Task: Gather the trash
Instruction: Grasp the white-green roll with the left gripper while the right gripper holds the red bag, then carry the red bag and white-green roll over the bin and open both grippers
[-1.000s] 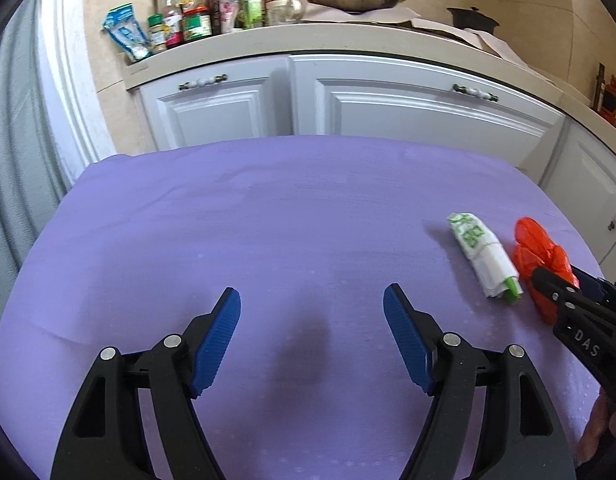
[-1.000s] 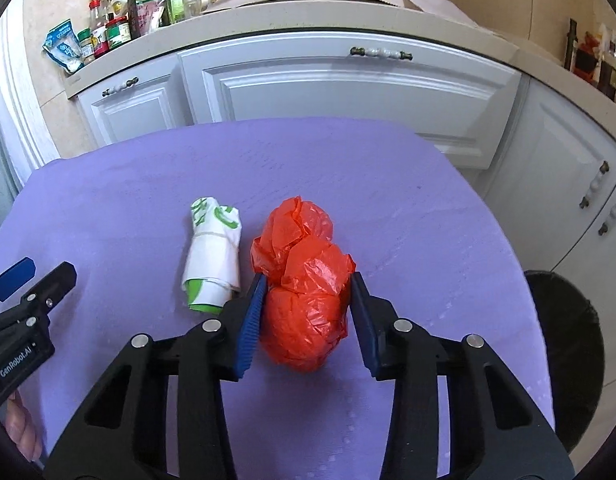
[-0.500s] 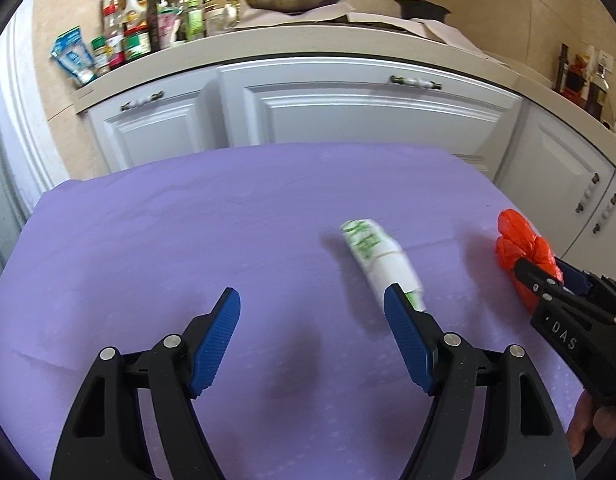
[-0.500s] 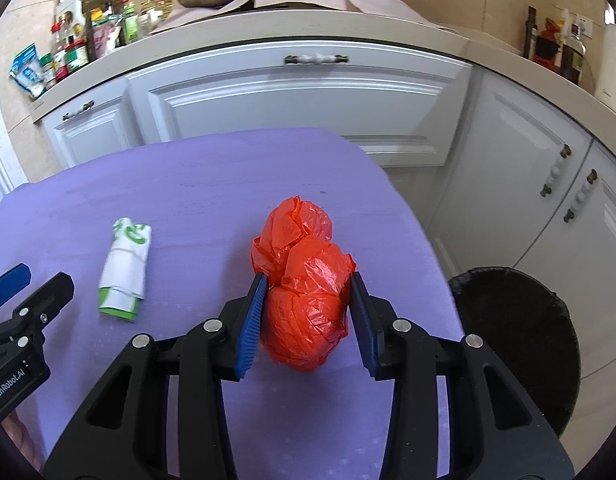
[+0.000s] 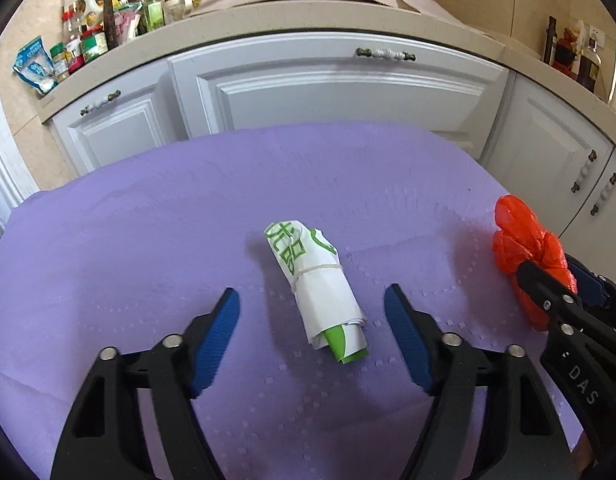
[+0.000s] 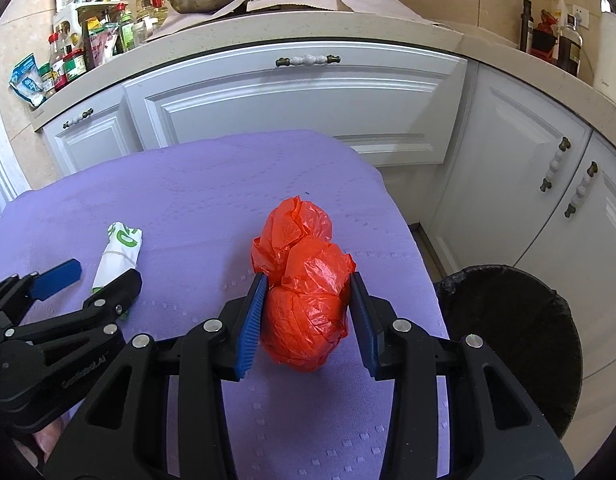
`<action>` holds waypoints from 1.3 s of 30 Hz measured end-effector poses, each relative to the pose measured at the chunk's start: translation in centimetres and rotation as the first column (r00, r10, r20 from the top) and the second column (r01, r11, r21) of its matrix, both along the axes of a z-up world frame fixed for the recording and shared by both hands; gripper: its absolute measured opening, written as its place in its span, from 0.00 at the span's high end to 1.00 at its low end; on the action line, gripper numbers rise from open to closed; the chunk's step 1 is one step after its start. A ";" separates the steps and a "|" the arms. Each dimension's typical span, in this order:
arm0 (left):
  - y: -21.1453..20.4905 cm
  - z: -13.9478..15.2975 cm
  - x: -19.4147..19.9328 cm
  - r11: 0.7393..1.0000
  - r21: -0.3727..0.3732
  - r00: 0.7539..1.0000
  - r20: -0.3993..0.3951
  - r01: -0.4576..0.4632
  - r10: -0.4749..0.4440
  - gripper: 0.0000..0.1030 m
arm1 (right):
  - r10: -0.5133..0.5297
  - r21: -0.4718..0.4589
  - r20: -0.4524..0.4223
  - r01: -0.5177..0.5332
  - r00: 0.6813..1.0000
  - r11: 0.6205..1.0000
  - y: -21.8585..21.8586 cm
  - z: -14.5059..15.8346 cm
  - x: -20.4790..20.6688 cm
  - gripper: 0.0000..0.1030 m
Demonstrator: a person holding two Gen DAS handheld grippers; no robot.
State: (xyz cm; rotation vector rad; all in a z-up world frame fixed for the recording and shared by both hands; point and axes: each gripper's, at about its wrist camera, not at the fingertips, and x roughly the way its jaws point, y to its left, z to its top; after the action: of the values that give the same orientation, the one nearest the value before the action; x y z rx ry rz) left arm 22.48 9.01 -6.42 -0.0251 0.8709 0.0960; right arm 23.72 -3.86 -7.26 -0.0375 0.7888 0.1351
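A rolled white and green bag (image 5: 318,288) tied with a band lies on the purple tablecloth (image 5: 148,232). My left gripper (image 5: 312,312) straddles its near end, jaws closing, with both blue pads clear of the roll. The same roll (image 6: 118,254) shows at the left of the right wrist view, behind the left gripper (image 6: 92,276). My right gripper (image 6: 306,300) is shut on a crumpled red plastic bag (image 6: 306,284), held over the table's right end. In the left wrist view the red bag (image 5: 526,252) sits at the far right.
A black trash bin (image 6: 516,332) stands on the floor just right of the table. White cabinets (image 5: 340,84) and a counter with jars, bottles (image 5: 92,28) and a pan run behind. A hand (image 6: 48,440) shows at the lower left.
The left gripper slid right across the table until the white and green roll lay between its jaws, which narrowed slightly. The right gripper carried the red bag right; the bin came into view.
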 end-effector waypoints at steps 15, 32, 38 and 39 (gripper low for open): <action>0.0 -0.3 -0.7 0.999 0.008 0.999 -0.011 0.040 -0.040 0.76 | -0.003 -0.003 -0.001 0.003 1.000 1.000 0.1 -0.1 0.0 0.62; 0.5 2.8 -5.5 0.998 0.018 0.996 0.064 0.066 -0.067 0.76 | -0.044 0.009 0.052 0.044 0.998 0.999 -0.9 2.2 -5.0 0.63; -0.8 3.8 -7.5 0.994 0.007 0.989 0.096 0.109 -0.109 0.76 | -0.101 0.011 0.072 0.101 0.992 0.995 -3.0 3.1 -7.7 0.63; -1.0 3.9 -7.8 0.993 0.005 0.988 0.101 0.116 -0.116 0.76 | -0.112 0.012 0.075 0.112 0.991 0.994 -3.3 3.3 -8.1 0.63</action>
State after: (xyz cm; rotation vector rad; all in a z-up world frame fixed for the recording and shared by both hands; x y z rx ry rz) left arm 14.66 8.00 -2.52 0.0202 0.7698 -0.0145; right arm 15.66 -7.18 -4.00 0.0086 0.7129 0.0299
